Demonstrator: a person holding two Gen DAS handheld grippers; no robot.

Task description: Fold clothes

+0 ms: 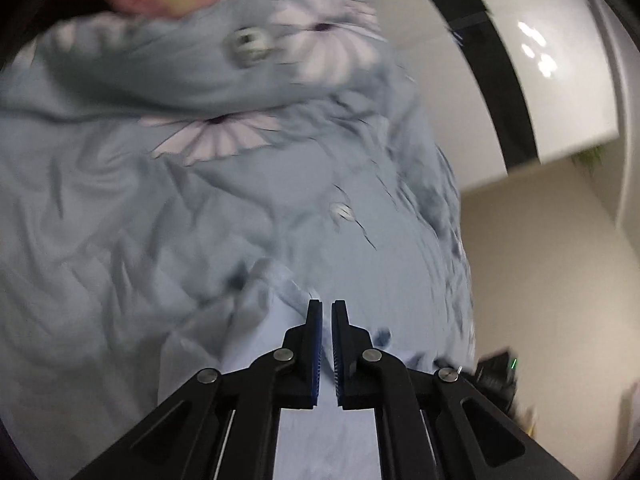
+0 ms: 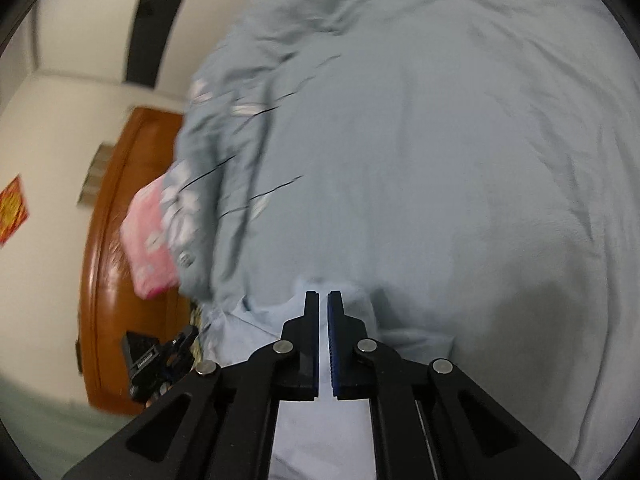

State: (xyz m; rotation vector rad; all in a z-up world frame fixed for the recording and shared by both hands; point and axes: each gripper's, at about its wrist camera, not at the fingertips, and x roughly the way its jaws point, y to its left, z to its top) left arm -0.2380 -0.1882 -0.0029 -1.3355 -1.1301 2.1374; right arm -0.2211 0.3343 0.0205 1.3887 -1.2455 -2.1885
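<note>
Our left gripper [image 1: 326,308] and right gripper [image 2: 323,298] each pinch the pale-blue garment's [image 2: 400,180] edge (blurred), jaws nearly closed, wall [image 1: 520,240] alongside.

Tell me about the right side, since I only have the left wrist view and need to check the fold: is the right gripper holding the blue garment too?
Observer: Yes. The right gripper has its jaws nearly closed on a pale edge of the blue floral garment.
Operator: Does your side show the daisy print?
Observer: Mostly plain blue; the print shows only along the left fold.
Operator: What's behind it?
Observer: A brown wooden door bearing a red paper nearby on the wall.
Operator: Anything pink?
Observer: A pink fabric piece beside the garment's left edge.
</note>
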